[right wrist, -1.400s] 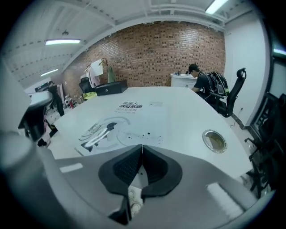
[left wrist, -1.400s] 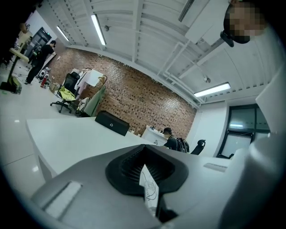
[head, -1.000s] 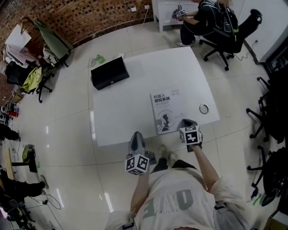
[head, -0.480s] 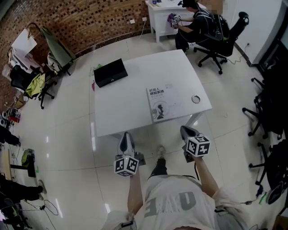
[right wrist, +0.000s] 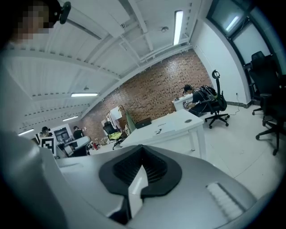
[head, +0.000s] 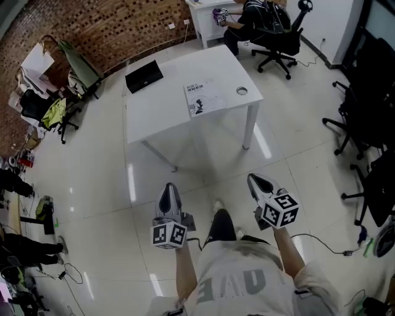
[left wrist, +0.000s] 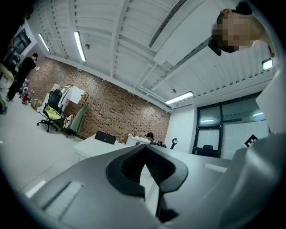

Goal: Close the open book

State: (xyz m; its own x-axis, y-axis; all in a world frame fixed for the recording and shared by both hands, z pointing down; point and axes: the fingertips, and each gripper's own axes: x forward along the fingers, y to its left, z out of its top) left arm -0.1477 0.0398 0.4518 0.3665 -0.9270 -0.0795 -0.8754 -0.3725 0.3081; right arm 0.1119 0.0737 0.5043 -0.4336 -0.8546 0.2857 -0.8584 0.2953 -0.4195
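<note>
The book [head: 203, 97] lies closed, cover up, near the right front of the white table [head: 162, 106], far up the head view. In the right gripper view the book [right wrist: 159, 131] is a small pale patch on the distant table [right wrist: 172, 126]. Both grippers hang over the tiled floor, well short of the table and close to the person's body. My left gripper [head: 168, 189] is shut with nothing between its fingers. My right gripper [head: 254, 181] is shut and empty too. In their own views the left gripper [left wrist: 144, 151] and right gripper [right wrist: 142, 151] show jaws pressed together.
A black case [head: 144, 76] lies at the table's far left and a small ring [head: 241, 91] beside the book. A person sits at a desk [head: 253, 15] behind the table. Office chairs [head: 361, 105] line the right side; chairs with clothes [head: 46, 108] stand at the left.
The person has stepped back from the table, which now sits far up the view. Both grippers came away from its front edge and rose, still shut. The book has stayed closed.
</note>
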